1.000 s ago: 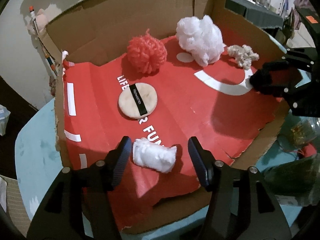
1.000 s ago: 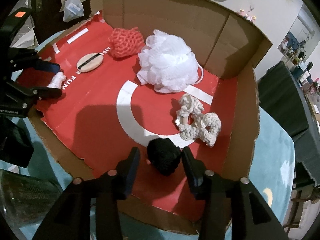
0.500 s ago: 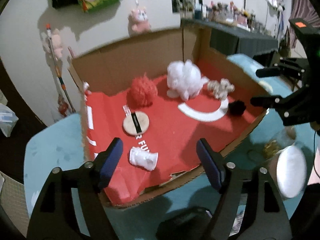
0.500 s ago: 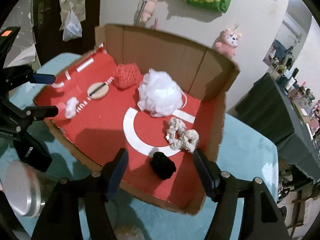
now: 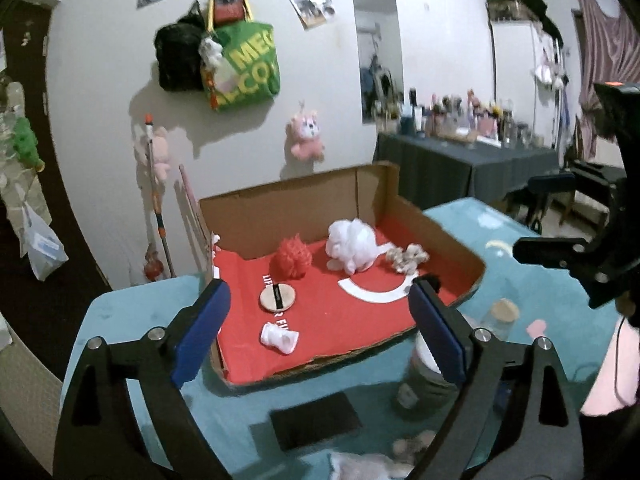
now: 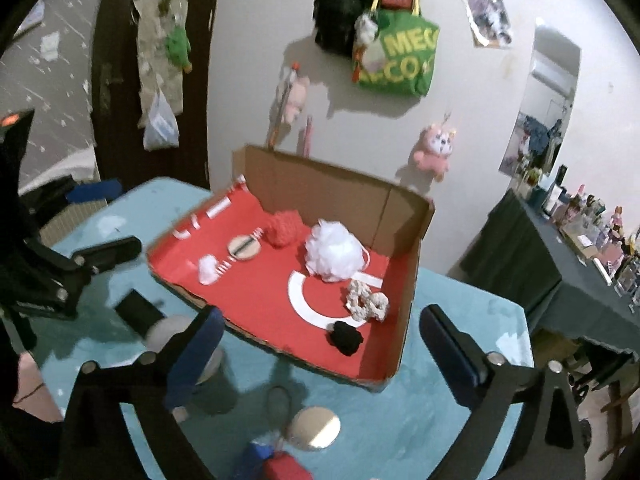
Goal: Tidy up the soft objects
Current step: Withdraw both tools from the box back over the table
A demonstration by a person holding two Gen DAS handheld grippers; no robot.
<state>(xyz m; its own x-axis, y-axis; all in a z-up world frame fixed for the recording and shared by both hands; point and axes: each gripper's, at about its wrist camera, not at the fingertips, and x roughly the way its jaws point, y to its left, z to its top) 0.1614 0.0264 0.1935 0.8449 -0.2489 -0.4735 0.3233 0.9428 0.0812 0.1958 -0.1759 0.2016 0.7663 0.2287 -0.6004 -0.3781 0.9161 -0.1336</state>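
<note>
Though blurred, black puff (image 6: 345, 338) half-hidden

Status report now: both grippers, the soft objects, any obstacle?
Left gripper and right gripper open, just widened, nothing between fingers. Six soft objects lie in cardboard tray, including white roll and black pompom. No obstacle.

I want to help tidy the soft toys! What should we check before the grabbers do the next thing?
1. Left gripper empty, its jaws just opening: ok.
2. Right gripper empty, its jaws just opening: ok.
3. Small white roll lies inside the cardboard box: ok.
4. Black pom-pom lies inside the box: ok.
5. White puff and red puff inside: ok.
6. Any soft thing left outside near the jars: cannot tell, blurred.
</note>
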